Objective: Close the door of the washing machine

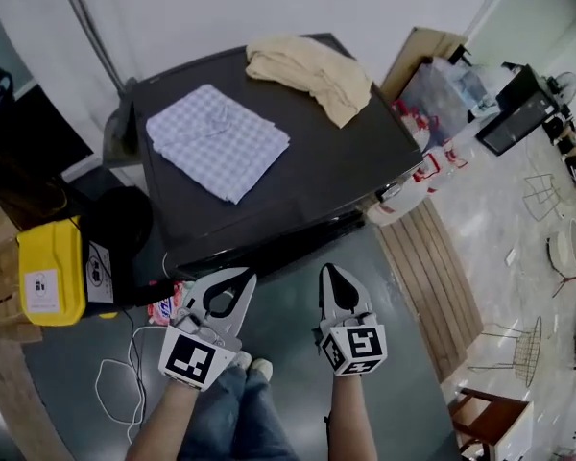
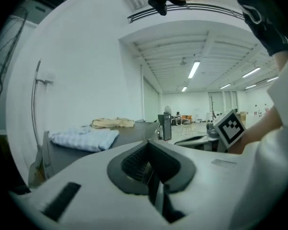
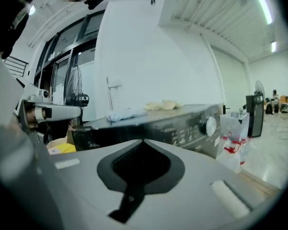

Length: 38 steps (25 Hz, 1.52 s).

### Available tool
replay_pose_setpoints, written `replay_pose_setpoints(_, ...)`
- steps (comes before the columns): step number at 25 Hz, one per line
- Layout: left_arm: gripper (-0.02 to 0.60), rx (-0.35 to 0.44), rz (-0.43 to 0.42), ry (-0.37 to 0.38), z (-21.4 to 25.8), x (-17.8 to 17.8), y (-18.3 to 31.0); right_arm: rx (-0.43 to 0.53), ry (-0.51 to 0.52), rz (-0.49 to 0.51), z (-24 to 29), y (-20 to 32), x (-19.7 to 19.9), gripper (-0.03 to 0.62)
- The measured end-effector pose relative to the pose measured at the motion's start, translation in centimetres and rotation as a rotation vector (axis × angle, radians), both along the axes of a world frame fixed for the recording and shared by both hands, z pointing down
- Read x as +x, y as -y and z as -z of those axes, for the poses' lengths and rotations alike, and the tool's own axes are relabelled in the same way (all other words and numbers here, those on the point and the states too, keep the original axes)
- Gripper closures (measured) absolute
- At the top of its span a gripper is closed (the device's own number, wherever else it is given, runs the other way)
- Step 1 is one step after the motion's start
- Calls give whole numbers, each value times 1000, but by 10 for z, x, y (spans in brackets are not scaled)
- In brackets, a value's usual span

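The washing machine (image 1: 346,161) is a dark box seen from above; its door is hidden below the front edge. A folded checked cloth (image 1: 216,140) and a beige cloth (image 1: 307,70) lie on its top. Both grippers hang raised just in front of the machine, touching nothing. My left gripper (image 1: 242,277) is shut and empty, as is my right gripper (image 1: 328,272). In the left gripper view the shut jaws (image 2: 149,145) point over the machine's top (image 2: 129,131). In the right gripper view the shut jaws (image 3: 143,142) face the control panel and its knob (image 3: 210,126).
A yellow container (image 1: 48,272) and a loose white cable (image 1: 125,373) lie on the floor at the left. Red-and-white bottles (image 1: 427,166) and a slatted wooden board (image 1: 422,277) sit right of the machine. The person's legs stand below the grippers.
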<state>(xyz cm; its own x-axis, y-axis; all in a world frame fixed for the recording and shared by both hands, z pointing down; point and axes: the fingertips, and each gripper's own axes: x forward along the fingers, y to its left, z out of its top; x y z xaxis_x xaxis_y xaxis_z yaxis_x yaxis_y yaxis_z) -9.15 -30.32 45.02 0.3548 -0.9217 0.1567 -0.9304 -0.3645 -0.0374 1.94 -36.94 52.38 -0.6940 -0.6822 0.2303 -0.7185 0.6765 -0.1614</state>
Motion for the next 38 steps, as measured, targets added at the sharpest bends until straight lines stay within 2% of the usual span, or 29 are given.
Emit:
replay_pose_setpoints(7, 581, 153, -79, 90, 110, 19, 42, 232, 20, -111, 149, 25, 58, 582)
replay_pose_setpoints(11, 581, 234, -119, 100, 163, 35, 54, 346, 34, -177, 220, 24, 84, 582)
replay_pose_setpoints(15, 581, 297, -159, 93, 196, 51, 61, 422, 57, -257, 262, 16, 104, 582)
replay_pose_setpoints(19, 581, 331, -189, 73, 211, 70, 61, 450, 59, -316, 278, 2, 122, 582)
replay_pose_setpoints(24, 581, 334, -213, 63, 211, 79, 56, 449, 59, -377, 278, -11, 145, 582)
replay_pose_setpoints(38, 581, 313, -210, 69, 202, 77, 50, 417, 60, -373, 267, -21, 140, 583)
